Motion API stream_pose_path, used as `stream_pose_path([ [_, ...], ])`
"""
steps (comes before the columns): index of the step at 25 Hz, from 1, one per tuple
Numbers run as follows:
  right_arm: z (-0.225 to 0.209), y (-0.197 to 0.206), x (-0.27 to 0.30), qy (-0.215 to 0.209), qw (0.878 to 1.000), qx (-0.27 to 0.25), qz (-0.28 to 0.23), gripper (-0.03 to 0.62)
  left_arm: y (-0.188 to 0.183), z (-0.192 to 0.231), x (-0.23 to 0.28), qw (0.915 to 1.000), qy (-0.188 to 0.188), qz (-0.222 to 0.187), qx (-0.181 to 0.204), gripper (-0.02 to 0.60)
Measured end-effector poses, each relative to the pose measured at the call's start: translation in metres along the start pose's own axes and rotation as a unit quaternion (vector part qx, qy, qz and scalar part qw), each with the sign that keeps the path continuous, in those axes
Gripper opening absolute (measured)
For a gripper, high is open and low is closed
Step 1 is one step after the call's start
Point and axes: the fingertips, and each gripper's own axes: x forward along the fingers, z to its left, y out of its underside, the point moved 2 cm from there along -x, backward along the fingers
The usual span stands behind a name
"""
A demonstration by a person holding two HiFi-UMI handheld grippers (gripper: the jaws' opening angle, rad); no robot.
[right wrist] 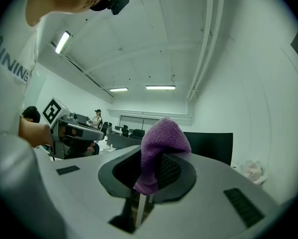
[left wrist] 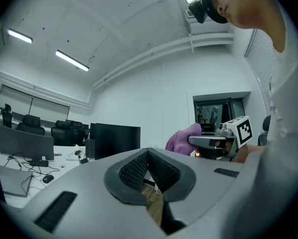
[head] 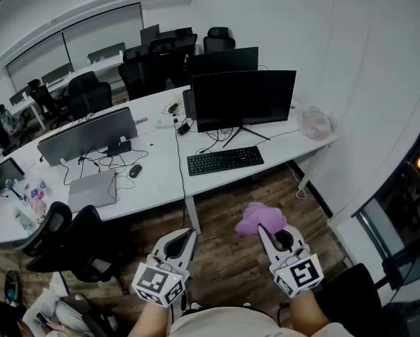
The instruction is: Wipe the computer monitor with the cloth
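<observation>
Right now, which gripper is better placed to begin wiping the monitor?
The right gripper: its jaws pinch the purple cloth, and the monitor stands ahead on its side. The left gripper is shut and empty.

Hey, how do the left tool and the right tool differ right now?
The left tool is shut on nothing; the right tool is shut on the purple cloth. The cloth bunches out past the right tool's tip, while the left tool's tip is bare. Both point toward the monitor.
</observation>
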Motion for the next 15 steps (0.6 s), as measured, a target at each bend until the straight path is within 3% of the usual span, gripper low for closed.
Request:
stream_pose_path([
  [9,0.007,0.0,0.008,0.001,1.0,0.015,-0.01,0.055,0.004,0.006,-0.011,1.0,0.002,0.007,0.002,0.006],
  [15,0.033,0.004,0.033,-0.003,1.0,0.03,-0.003,0.055,0.014,0.035,-0.031,0.9998,-0.003,0.018,-0.005,0.006],
])
